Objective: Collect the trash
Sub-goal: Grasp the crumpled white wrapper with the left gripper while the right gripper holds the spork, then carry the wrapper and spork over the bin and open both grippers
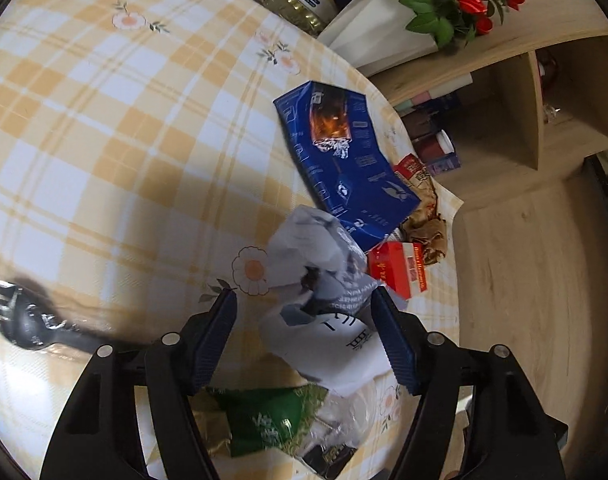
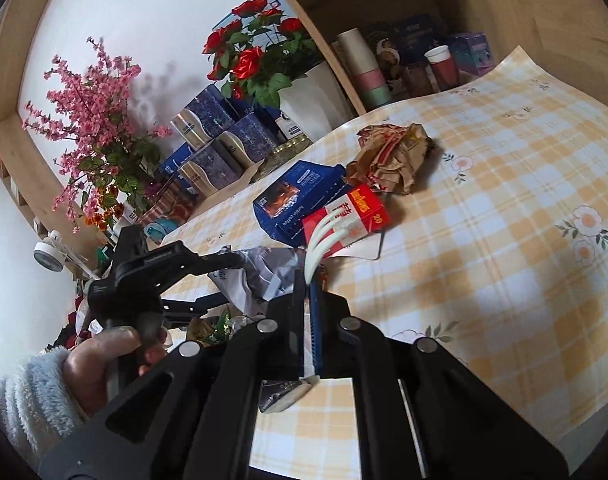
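A crumpled white and grey paper bag (image 1: pixel 324 312) lies on the checked tablecloth (image 1: pixel 104 140), between the fingers of my left gripper (image 1: pixel 304 294). The right pad touches the paper, the left pad stands apart from it, so the gripper is open. Beyond the bag lie a blue coffee box (image 1: pixel 344 160), a red and white cigarette pack (image 1: pixel 400 266) and a brown crumpled wrapper (image 1: pixel 424 224). My right gripper (image 2: pixel 309 276) is shut on a white plastic fork (image 2: pixel 322 236), whose tines stick out past the tips. The right wrist view also shows the left gripper (image 2: pixel 240 280) at the paper bag (image 2: pixel 264 272).
A green packet (image 1: pixel 272 420) and clear plastic (image 1: pixel 344 416) lie under the left gripper. A black fork (image 1: pixel 28 320) lies at the left. The table edge (image 1: pixel 452 216) drops to a wooden floor. Tins (image 2: pixel 212 148), flower pots (image 2: pixel 316 100) and shelves stand behind. A hand (image 2: pixel 104 356) in a fluffy sleeve holds the left gripper.
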Motion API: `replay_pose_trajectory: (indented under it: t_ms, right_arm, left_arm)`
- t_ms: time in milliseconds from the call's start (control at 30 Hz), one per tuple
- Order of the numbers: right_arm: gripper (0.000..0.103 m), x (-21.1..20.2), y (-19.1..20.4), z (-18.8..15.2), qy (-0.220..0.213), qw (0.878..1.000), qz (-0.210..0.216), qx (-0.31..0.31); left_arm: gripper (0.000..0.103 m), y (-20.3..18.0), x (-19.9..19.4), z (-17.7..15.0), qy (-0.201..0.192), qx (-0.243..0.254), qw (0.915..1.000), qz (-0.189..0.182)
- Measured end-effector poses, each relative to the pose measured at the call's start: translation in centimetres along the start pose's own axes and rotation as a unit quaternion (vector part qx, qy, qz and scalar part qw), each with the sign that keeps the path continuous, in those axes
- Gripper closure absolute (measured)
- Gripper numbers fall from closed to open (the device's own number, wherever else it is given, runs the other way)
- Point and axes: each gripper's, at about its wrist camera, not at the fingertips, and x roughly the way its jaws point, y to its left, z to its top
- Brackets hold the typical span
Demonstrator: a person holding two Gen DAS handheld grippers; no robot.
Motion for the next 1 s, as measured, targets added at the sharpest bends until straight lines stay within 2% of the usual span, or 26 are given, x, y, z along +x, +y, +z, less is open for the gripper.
replay_pose_trajectory:
  t_ms: [33, 100, 200, 300, 500, 633, 733, 900, 1000]
  right_arm:
    - [0.096, -0.1, -0.1, -0.1, 0.0, 1.0, -0.001, 0.001]
    - [0.096, -0.3, -0.1, -0.1, -0.001, 1.0, -0.001, 0.001]
    - [0.096, -0.7, -0.2, -0.3, -0.004, 1.0, -0.001, 0.002]
    - [0.096, -1.1, 0.1, -0.3, -0.006, 1.0, 0.001, 0.006]
    - [0.096, -2.3, 1.7, -0.8, -0.008, 1.0, 0.008, -0.004]
    - [0.096, -3.4, 3.0, -1.7, -0.008, 1.0, 0.016, -0.019]
    - [0.096, -4.4, 3.8, -3.0, -0.004, 0.999, 0.021, -0.031]
    - [0.096, -5.7, 5.1, -6.1, 0.019, 0.998, 0.026, -0.047]
    - [0.096, -6.7, 5.9, -8.2, 0.026, 0.997, 0.026, -0.065]
  left_arm:
    - [0.062, 0.0, 0.0, -0.1, -0.004, 0.004, 1.0, -0.006]
    - [0.066, 0.0, -0.2, -0.2, -0.01, 0.007, 0.9999, -0.005]
    - [0.067, -0.5, -1.6, 0.1, -0.033, 0.018, 0.9993, 0.006]
    - [0.067, -1.2, -3.8, 0.7, -0.061, 0.028, 0.9977, -0.002]
    - [0.067, -4.2, -9.7, 0.4, -0.11, 0.098, 0.989, -0.001]
    - [0.067, -6.0, -13.8, -3.2, -0.124, 0.173, 0.9771, -0.003]
    - [0.067, -6.0, -15.8, -7.7, -0.118, 0.224, 0.9675, 0.006]
    - [0.067, -3.1, -18.2, -14.2, -0.088, 0.232, 0.9687, 0.007]
    - [0.066, -1.8, -19.1, -17.4, -0.075, 0.252, 0.9646, 0.023]
